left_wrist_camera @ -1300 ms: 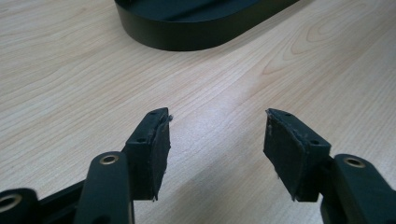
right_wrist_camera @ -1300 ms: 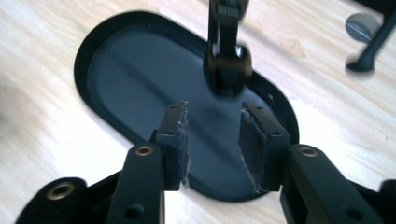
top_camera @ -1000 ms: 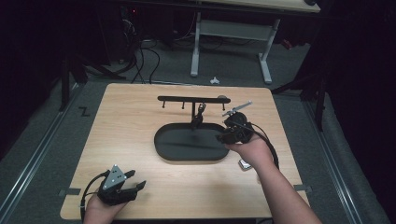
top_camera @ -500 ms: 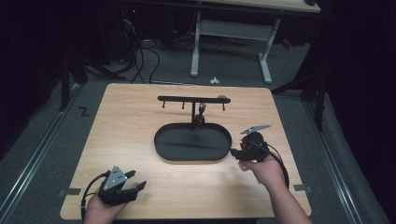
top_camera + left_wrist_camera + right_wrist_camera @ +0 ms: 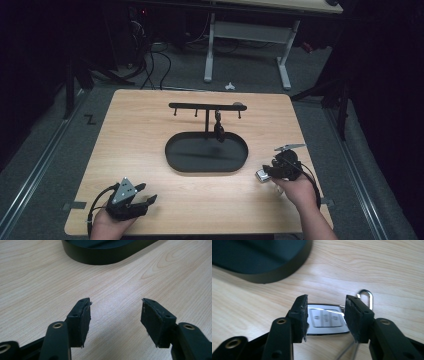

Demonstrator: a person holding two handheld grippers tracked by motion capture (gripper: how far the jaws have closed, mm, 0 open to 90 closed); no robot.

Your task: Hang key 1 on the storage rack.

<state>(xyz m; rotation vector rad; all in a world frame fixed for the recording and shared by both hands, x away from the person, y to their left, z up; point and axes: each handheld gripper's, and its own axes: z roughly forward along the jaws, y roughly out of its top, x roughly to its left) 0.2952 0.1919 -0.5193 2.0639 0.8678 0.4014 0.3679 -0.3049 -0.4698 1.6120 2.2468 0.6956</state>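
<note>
A silver key fob with buttons lies flat on the wooden table, and a metal clip sits at its far end. My right gripper has come down over the fob. Its jaws have just been closing, and both pads now sit against the fob's sides. In the high view the right gripper and fob are right of the black oval tray. My left gripper rests at the front left of the table. In its own view the left gripper is open over bare wood.
A black hook rack rises from the tray's back, and a small dark item hangs from one hook. The table's right edge is close to my right hand. A desk frame and cables stand on the floor behind.
My right gripper moved from beside the rack toward the front right and sank onto the key fob. The left gripper stayed where it was.
</note>
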